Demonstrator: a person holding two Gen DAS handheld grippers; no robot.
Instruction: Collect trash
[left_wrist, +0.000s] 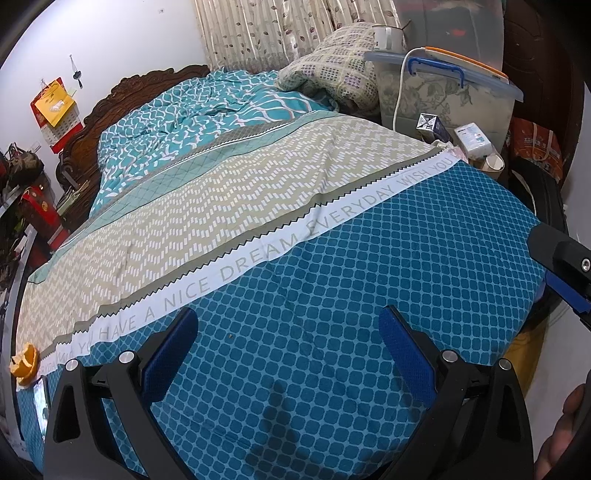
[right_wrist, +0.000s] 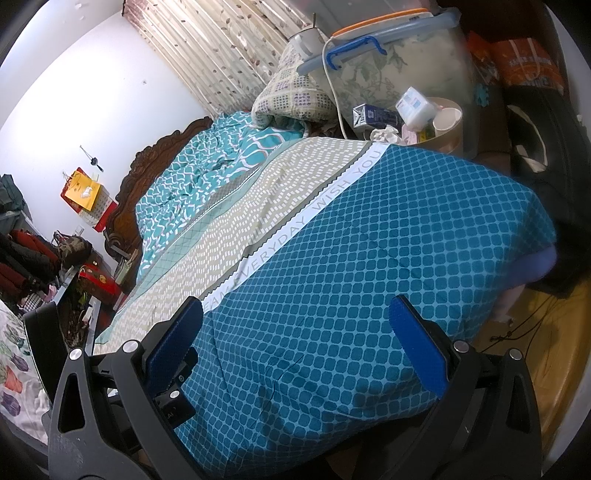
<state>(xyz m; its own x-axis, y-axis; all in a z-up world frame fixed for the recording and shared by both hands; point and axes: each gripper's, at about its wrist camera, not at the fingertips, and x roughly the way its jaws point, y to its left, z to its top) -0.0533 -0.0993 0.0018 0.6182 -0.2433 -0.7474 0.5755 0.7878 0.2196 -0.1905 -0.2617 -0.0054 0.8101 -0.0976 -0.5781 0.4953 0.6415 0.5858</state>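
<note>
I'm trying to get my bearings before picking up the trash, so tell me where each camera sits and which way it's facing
Left wrist: on the left gripper, above the bed's foot, facing the headboard; shows its open fingers, the right gripper's tip at right, orange peel at left.
Right wrist: on the right gripper, further right, facing the bed's far right corner; shows its open fingers, part of the left gripper at left.
Shared: the bedspread, storage box, milk carton.
</note>
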